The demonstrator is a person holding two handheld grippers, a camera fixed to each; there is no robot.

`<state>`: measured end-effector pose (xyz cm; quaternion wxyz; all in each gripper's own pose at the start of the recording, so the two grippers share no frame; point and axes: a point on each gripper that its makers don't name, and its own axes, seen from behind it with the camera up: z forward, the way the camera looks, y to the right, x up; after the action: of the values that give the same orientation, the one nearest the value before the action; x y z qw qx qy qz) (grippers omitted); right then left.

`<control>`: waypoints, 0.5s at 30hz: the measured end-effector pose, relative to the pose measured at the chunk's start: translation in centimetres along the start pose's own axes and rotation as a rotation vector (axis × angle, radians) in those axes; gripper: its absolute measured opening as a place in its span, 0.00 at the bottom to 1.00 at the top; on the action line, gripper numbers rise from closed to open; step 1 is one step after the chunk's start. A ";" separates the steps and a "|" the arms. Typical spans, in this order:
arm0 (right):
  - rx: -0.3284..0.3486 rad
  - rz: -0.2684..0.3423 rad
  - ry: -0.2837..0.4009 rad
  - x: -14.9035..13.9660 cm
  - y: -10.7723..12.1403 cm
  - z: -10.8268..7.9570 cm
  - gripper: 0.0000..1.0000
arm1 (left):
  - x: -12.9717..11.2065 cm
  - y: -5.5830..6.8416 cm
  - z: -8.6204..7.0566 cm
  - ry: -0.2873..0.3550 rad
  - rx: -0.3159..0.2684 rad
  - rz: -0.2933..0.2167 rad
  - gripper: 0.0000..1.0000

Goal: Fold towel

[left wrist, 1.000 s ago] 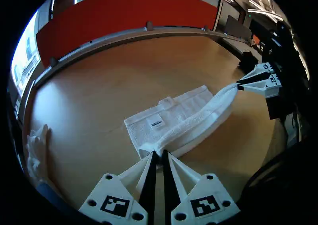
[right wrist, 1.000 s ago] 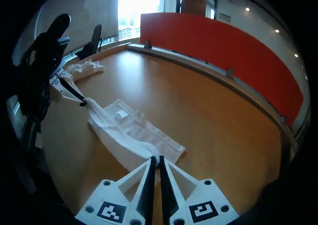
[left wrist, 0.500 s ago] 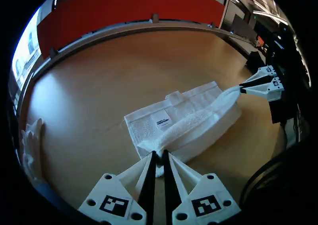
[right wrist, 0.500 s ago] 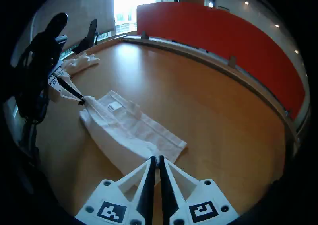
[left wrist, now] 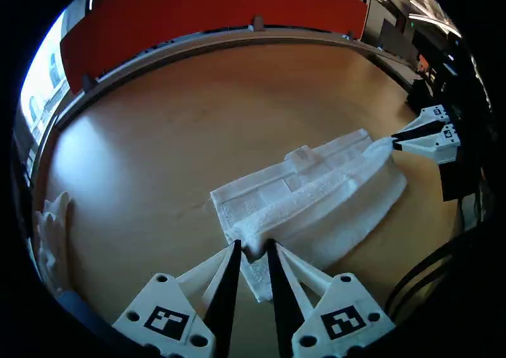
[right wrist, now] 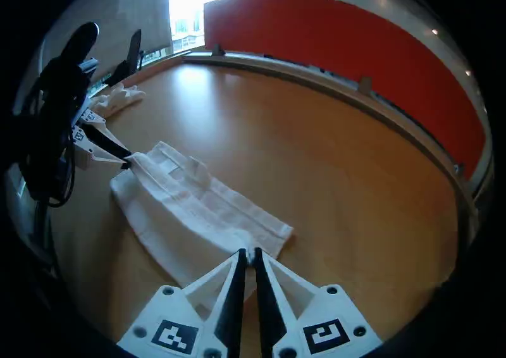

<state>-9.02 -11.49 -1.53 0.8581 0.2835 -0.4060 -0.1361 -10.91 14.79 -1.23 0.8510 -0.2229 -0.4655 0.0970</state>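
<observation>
Right gripper [right wrist: 248,257] jaws clamped on towel [right wrist: 190,212] edge; left gripper [left wrist: 251,250] jaws straddle a towel corner between them, grip unclear.

The left gripper [left wrist: 252,244], at the bottom of its own view, has two white wedge-shaped plastic fingers [left wrist: 190,282] with black inner faces. Each base carries a black-and-white square marker [left wrist: 166,323] and round screw holes [left wrist: 160,278]. The right gripper [right wrist: 248,252] is built alike. At the left of the right gripper view, a black housing [right wrist: 57,105] and a dark cable [right wrist: 63,181] sit behind small white fingers.

Nubby cloth towel [left wrist: 316,200], glossy wood table [left wrist: 190,124]
</observation>
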 end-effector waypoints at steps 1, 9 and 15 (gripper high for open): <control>-0.002 0.000 -0.003 0.0 0.1 0.1 0.14 | 0.1 -0.1 0.1 0.000 0.004 0.000 0.30; -0.041 -0.011 -0.023 -0.4 1.0 1.3 0.33 | 1.0 -1.4 0.9 0.010 0.043 0.007 0.39; -0.068 -0.022 -0.027 -0.3 1.6 1.8 0.40 | 1.6 -2.0 1.2 0.015 0.061 0.018 0.48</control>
<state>-10.64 -10.77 0.14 0.8600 0.2568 -0.4096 -0.1633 -11.14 14.01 1.49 0.8601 -0.2017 -0.4538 0.1171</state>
